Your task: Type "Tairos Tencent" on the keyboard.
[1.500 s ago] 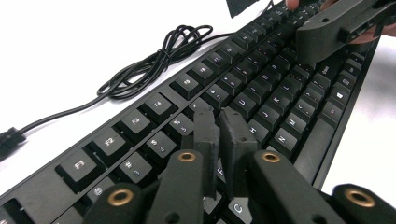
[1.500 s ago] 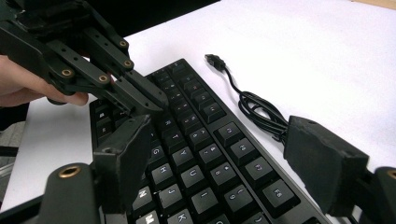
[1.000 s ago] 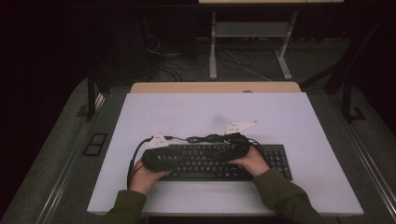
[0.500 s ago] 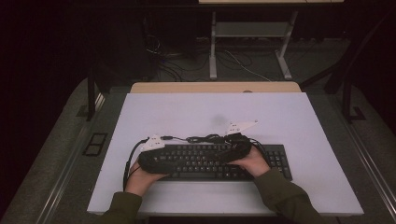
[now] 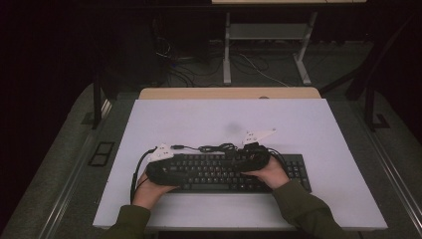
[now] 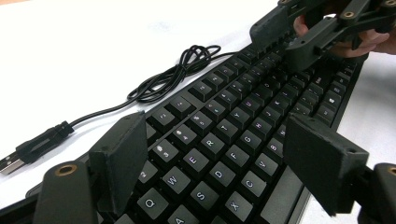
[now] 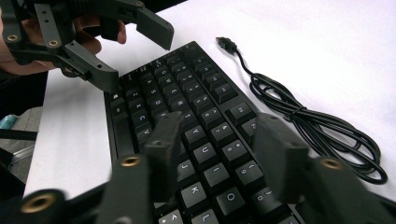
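Observation:
A black keyboard (image 5: 219,174) lies on the white table (image 5: 199,119) near its front edge. Its black cable (image 5: 214,147) is coiled just behind it, ending in a USB plug (image 6: 28,149). My left gripper (image 5: 169,172) hovers over the keyboard's left end. Its jaws have just been opening and stand wide apart (image 6: 219,158) on either side of the key rows, with neither pad pressing. My right gripper (image 5: 245,167) is over the middle right of the keyboard (image 7: 187,102). Its jaws (image 7: 223,151) have just been closing above the keys, blurred, with nothing gripped between them.
A wooden desk edge (image 5: 229,93) lies behind the white top. Farther back on the floor stand metal frame legs (image 5: 226,50) among loose cables (image 5: 199,64). The cable coil (image 7: 317,126) lies on the table close behind the right gripper.

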`<act>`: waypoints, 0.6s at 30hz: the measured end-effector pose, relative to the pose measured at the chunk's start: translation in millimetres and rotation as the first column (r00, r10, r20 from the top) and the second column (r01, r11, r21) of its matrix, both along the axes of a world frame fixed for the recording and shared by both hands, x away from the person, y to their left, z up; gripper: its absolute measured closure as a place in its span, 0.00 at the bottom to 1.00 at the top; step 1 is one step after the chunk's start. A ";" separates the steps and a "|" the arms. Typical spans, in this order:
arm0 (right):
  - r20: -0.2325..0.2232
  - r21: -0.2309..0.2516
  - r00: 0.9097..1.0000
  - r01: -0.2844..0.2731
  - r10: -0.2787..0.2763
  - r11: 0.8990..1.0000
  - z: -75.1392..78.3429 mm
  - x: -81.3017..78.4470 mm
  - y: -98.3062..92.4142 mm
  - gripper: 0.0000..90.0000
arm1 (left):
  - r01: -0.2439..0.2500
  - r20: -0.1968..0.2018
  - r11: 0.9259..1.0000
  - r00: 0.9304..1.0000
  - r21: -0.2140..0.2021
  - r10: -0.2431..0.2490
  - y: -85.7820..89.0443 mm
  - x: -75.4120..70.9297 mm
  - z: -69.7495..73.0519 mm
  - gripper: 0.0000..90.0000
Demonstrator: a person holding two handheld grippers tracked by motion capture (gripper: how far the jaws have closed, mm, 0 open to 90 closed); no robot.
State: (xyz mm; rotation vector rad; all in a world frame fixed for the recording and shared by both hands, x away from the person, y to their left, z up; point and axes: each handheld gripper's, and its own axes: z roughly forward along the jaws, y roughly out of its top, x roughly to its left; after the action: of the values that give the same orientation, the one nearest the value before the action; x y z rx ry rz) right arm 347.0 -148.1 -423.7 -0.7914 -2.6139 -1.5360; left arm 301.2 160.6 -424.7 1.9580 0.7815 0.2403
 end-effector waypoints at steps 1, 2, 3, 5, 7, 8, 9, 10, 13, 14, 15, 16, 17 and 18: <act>0.001 -0.007 1.000 0.002 -0.002 1.000 0.1 -0.1 -0.3 0.66 | 0.000 0.000 1.000 1.000 0.000 0.000 0.0 0.1 -0.2 0.24; 0.001 -0.014 1.000 0.001 -0.001 1.000 0.0 -0.3 -0.5 0.68 | 0.002 0.000 1.000 1.000 0.003 -0.002 0.1 0.2 -0.3 0.24; 0.004 -0.019 1.000 0.006 -0.006 1.000 -0.4 -0.7 -0.5 0.71 | 0.001 0.001 1.000 1.000 0.005 -0.001 0.2 0.2 -0.4 0.24; 0.005 -0.030 1.000 0.003 -0.003 1.000 -0.8 -1.3 -1.3 0.79 | 0.000 0.001 1.000 1.000 0.006 0.000 0.6 0.2 -0.7 0.24; 0.006 -0.033 1.000 -0.003 0.004 0.999 -1.2 -1.8 -1.8 0.84 | -0.003 0.001 1.000 1.000 0.006 0.003 0.7 0.2 -0.8 0.23; 0.007 -0.035 1.000 -0.006 0.006 0.999 -1.3 -2.0 -2.0 0.87 | -0.004 0.000 1.000 1.000 0.005 0.004 0.7 0.2 -0.9 0.23; 0.007 -0.036 1.000 -0.011 0.011 0.999 -1.3 -2.0 -2.3 0.89 | -0.004 0.000 1.000 1.000 0.005 0.004 0.7 0.2 -0.9 0.23; 0.007 -0.037 1.000 -0.013 0.013 0.999 -1.2 -2.2 -2.5 0.91 | -0.004 0.001 1.000 1.000 0.006 0.004 0.8 0.2 -1.0 0.23; 0.005 -0.049 1.000 -0.025 0.026 0.998 -1.5 -2.5 -3.4 0.97 | -0.005 0.003 1.000 1.000 0.006 0.005 0.8 0.3 -1.3 0.23; 0.004 -0.055 1.000 -0.030 0.030 0.998 -2.0 -2.5 -3.8 0.99 | -0.006 0.004 1.000 1.000 0.007 0.006 0.8 0.3 -1.3 0.23; 0.002 -0.057 0.999 -0.036 0.036 0.998 -2.7 -2.3 -4.1 0.99 | -0.005 0.004 1.000 1.000 0.007 0.005 0.8 0.3 -1.3 0.22; -0.003 -0.061 0.999 -0.037 0.037 0.997 -3.2 -2.4 -4.3 0.99 | -0.005 0.004 1.000 1.000 0.007 0.005 0.8 0.3 -1.4 0.22; -0.001 -0.066 0.999 -0.042 0.042 0.997 -4.0 -2.1 -4.5 0.99 | -0.004 0.004 1.000 1.000 0.008 0.004 0.6 0.4 -1.4 0.22; -0.003 -0.072 0.999 -0.043 0.043 0.996 -4.5 -2.1 -4.7 0.99 | -0.003 0.005 1.000 1.000 0.009 0.003 0.4 0.4 -1.6 0.22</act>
State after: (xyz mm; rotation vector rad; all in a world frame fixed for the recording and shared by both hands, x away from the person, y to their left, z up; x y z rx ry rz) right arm 344.9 -152.8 -428.2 -0.7349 -2.6800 -1.4376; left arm 301.6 161.0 -426.3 1.9639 0.7810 0.2511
